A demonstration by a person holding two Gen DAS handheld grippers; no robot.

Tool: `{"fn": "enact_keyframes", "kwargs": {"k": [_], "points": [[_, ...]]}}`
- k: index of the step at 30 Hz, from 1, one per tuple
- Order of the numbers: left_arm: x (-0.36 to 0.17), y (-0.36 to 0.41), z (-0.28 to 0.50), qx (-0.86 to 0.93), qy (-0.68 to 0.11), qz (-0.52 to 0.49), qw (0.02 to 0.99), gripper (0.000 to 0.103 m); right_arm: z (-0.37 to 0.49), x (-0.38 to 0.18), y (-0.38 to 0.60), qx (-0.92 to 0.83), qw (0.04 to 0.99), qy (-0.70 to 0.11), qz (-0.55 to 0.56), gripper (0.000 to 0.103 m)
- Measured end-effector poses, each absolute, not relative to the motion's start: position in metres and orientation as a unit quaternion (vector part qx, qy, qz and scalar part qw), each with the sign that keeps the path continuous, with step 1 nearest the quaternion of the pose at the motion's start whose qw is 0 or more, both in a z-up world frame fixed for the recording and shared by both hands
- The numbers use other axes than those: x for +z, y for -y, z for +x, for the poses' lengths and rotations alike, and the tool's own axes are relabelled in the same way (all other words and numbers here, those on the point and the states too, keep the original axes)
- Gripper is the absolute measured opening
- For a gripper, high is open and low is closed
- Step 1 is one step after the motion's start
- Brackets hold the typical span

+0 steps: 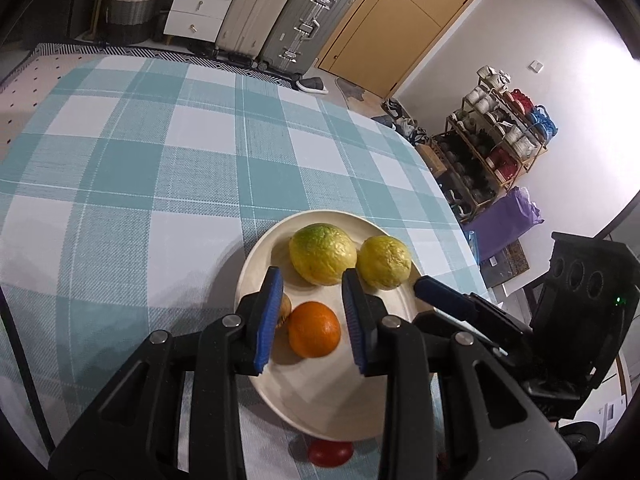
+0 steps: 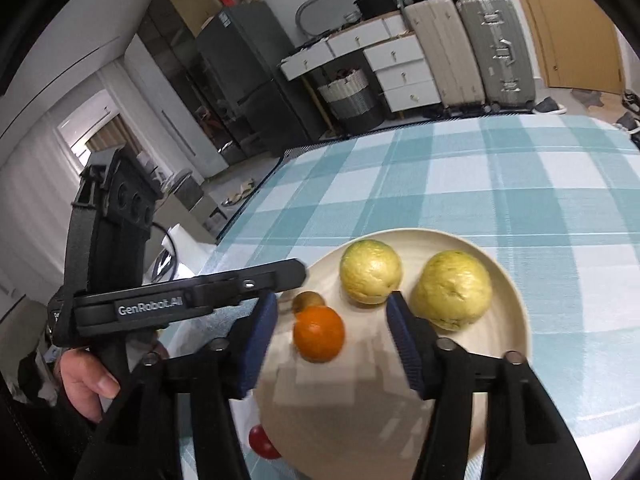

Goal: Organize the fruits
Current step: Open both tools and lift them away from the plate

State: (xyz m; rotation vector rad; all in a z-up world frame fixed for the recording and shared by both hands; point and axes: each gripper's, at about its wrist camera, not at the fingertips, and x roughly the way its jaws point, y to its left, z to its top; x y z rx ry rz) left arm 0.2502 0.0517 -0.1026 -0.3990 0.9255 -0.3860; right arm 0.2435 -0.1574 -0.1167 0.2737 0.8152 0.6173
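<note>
A cream plate [image 1: 256, 264] on the checked tablecloth holds two yellow-green fruits [image 1: 322, 254] [image 1: 384, 262], an orange [image 1: 314, 328] and a small brown kiwi [image 1: 285, 308] half hidden by a finger. My left gripper [image 1: 311, 272] hovers over the plate with its pads a narrow gap apart; the orange shows beneath that gap, untouched. My right gripper [image 2: 333, 296] is open over the same plate [image 2: 516, 320]. The orange [image 2: 319, 332] lies between its fingers, nearer the left one, with the kiwi [image 2: 308, 300] just behind. A red fruit [image 2: 262, 442] lies on the cloth by the plate's near rim.
The table's edge runs close to the plate, on its right in the left wrist view [image 1: 460, 216]. A person's hand [image 2: 84, 384] holds the left gripper's handle. Suitcases [image 1: 280, 20], white drawers [image 1: 204, 0] and a shoe rack [image 1: 496, 140] stand on the floor beyond the table.
</note>
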Motion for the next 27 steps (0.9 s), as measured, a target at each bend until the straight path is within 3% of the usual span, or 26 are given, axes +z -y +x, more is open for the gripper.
{"fn": "enact_keyframes", "kwargs": {"k": [6,14,19,27], "points": [[-0.090,-0.053,0.227,-0.177,-0.431,-0.181,0.866,0.036,0.230,-0.112,0.173,0.278,0.871,-0.381,0.136,0.066],[-0.077,-0.050,0.194,-0.162,-0.419,-0.156,0.880,0.045,0.211,-0.103,0.181,0.267,0.881,-0.367,0.136,0.077],[-0.076,-0.046,0.176,-0.153,-0.416,-0.147,0.884,0.061,0.197,-0.096,0.184,0.263,0.887,-0.357,0.132,0.086],[-0.084,-0.046,0.147,-0.145,-0.424,-0.142,0.883,0.079,0.171,-0.089,0.188,0.259,0.894,-0.343,0.130,0.099]]}}
